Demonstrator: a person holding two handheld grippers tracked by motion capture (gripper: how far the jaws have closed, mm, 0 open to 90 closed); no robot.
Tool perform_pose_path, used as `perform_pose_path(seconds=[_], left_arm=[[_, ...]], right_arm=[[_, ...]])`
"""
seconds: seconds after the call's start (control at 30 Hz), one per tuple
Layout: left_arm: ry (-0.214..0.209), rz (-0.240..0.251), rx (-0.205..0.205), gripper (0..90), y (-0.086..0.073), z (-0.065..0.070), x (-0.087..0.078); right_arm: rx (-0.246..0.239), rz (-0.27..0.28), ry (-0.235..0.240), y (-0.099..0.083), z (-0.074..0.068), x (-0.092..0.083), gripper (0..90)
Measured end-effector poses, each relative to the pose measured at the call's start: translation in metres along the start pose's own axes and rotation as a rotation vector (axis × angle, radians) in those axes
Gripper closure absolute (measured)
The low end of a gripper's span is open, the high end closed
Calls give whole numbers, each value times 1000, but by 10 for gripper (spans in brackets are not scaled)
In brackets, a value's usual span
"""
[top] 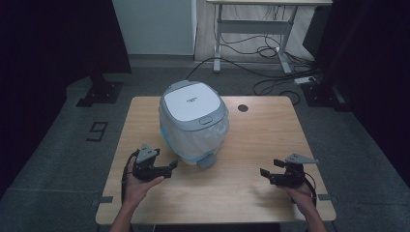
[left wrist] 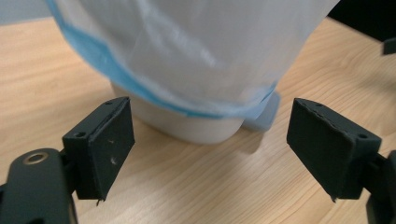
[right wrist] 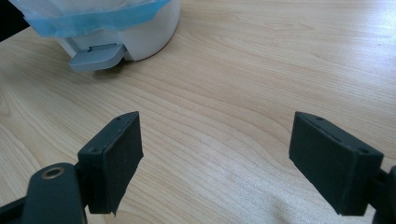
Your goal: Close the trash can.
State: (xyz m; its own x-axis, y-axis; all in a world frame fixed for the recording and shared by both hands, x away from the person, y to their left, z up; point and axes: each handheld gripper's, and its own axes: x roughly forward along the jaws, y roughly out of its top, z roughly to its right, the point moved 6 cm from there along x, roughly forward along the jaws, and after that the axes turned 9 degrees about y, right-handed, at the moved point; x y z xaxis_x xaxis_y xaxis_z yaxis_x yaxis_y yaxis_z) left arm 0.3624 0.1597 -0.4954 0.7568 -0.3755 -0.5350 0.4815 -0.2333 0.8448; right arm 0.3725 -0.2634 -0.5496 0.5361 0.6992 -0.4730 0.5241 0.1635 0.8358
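A small pedal bin point(top: 193, 121) with a white and grey lid stands on the wooden table point(top: 232, 193). A clear bag with a blue rim point(left wrist: 196, 51) hangs over its white body point(left wrist: 196, 126). The grey pedal point(top: 207, 161) sticks out at the front of its base. My left gripper point(top: 169, 170) lies low on the table, just left of the bin's base. Its jaws stand open and point at the bin, with nothing between them point(left wrist: 210, 149). My right gripper point(top: 269, 169) rests farther right, apart from the bin, open over bare wood point(right wrist: 217, 154). The pedal point(right wrist: 95, 57) lies ahead of it to the left.
A round cable hole point(top: 242, 108) sits in the table's far right part. Beyond the table stand a desk frame point(top: 251, 29), loose floor cables point(top: 270, 72) and a power strip point(top: 307, 79). A "9" mark point(top: 98, 130) is on the floor at left.
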Motion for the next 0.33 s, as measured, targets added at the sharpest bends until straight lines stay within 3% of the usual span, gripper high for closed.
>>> perform_pose_path(seconds=[0.33], left_arm=[[18, -42, -6, 153, -15, -5, 14]], right_arm=[[-3, -13, -11, -2, 2, 3, 169]])
